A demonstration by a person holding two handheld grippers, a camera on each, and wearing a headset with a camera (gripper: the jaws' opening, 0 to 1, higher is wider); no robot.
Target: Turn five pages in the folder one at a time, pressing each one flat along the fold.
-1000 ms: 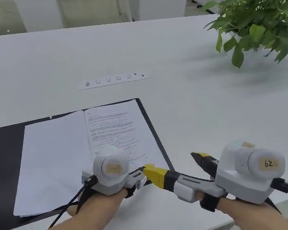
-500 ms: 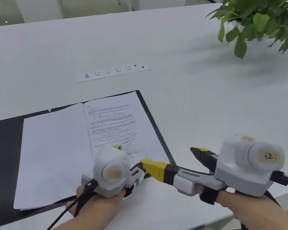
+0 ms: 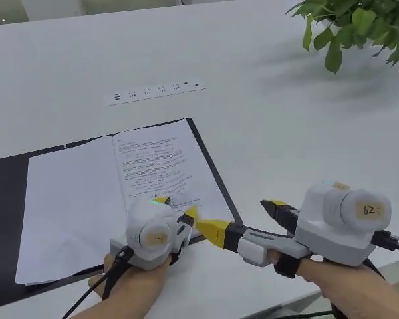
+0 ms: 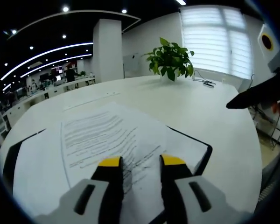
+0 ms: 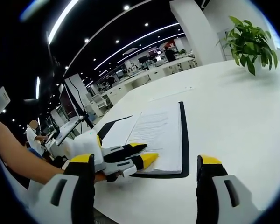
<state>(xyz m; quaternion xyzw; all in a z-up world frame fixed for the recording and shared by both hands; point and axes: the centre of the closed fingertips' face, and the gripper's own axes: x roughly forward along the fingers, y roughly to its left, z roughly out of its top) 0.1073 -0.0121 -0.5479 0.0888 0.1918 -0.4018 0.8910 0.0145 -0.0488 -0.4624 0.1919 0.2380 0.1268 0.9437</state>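
White table (image 3: 286,119) carries the open folder (image 3: 6,199) near its front edge. Over the printed page (image 3: 153,166), at its near corner, the left tool (image 3: 176,207) sits with jaws slightly parted, perhaps touching paper. Beside it, the right tool (image 3: 243,218) hangs wide open. Likely a page turn is starting; next, pinch one sheet only.

Smooth white plastic with a soft sheen shells my left gripper (image 4: 141,162) and right gripper (image 3: 245,219); my jaws are matt black, capped in yellow plastic. The open black folder (image 3: 3,179) has a smooth matt cover. Its white paper pages (image 3: 73,199) look thin and matt. The smooth white bench (image 3: 286,119) has a satin finish.
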